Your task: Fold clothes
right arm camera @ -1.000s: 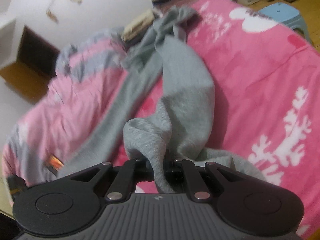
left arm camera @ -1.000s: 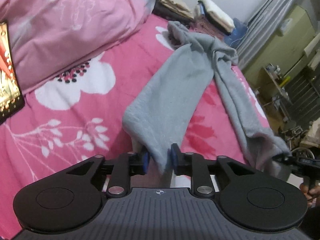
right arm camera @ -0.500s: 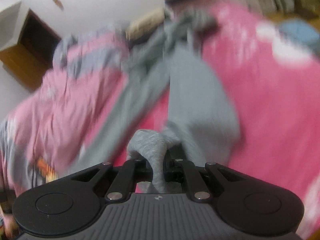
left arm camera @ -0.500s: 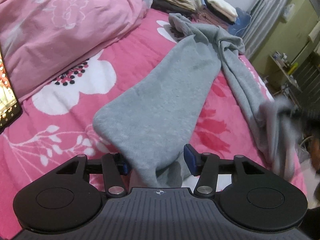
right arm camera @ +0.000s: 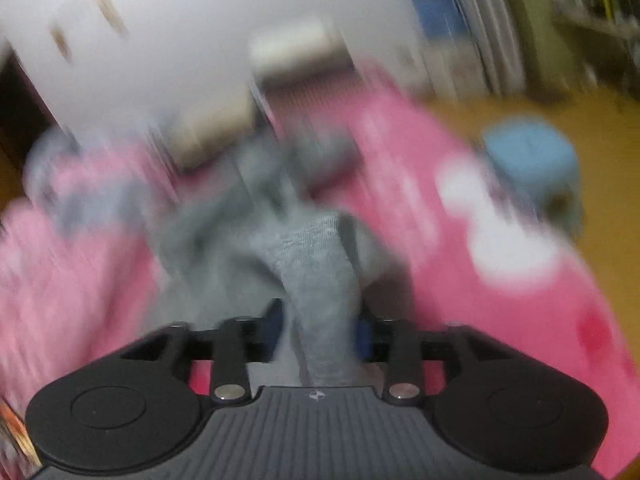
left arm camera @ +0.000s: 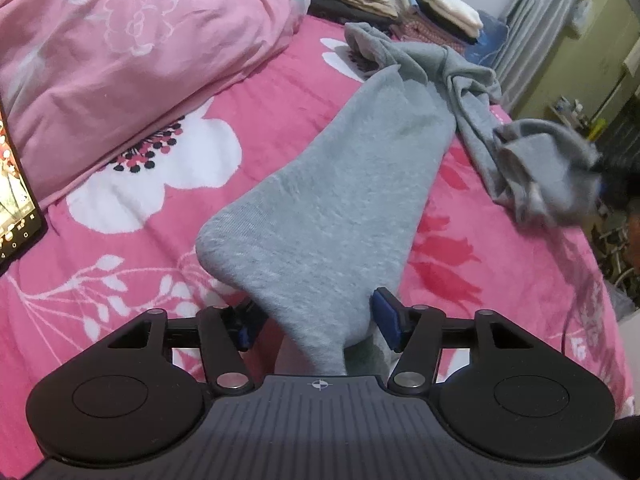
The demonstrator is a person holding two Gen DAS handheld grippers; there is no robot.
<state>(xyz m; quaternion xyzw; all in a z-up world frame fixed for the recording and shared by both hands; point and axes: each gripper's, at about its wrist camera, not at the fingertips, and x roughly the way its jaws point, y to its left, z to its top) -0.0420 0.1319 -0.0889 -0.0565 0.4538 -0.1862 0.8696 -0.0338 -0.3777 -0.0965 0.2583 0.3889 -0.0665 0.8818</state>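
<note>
A grey garment with two long legs lies lengthwise on the pink flowered bed sheet. The end of its near leg hangs between the jaws of my left gripper, which are opening wide, their blue pads clear of the cloth. The other leg ends in a bunched-up wad lifted at the right, blurred by motion. In the blurred right wrist view that grey cloth runs down between the jaws of my right gripper, which are opening as well.
A pink duvet is heaped at the left. A lit phone stands at the left edge. Stacks of folded clothes sit at the bed's far end. A blue stool stands on the wooden floor beside the bed.
Both grippers went from shut on the grey cloth to open. The near leg has spread flat on the bed. The right gripper swung the other leg's end sideways over the bed.
</note>
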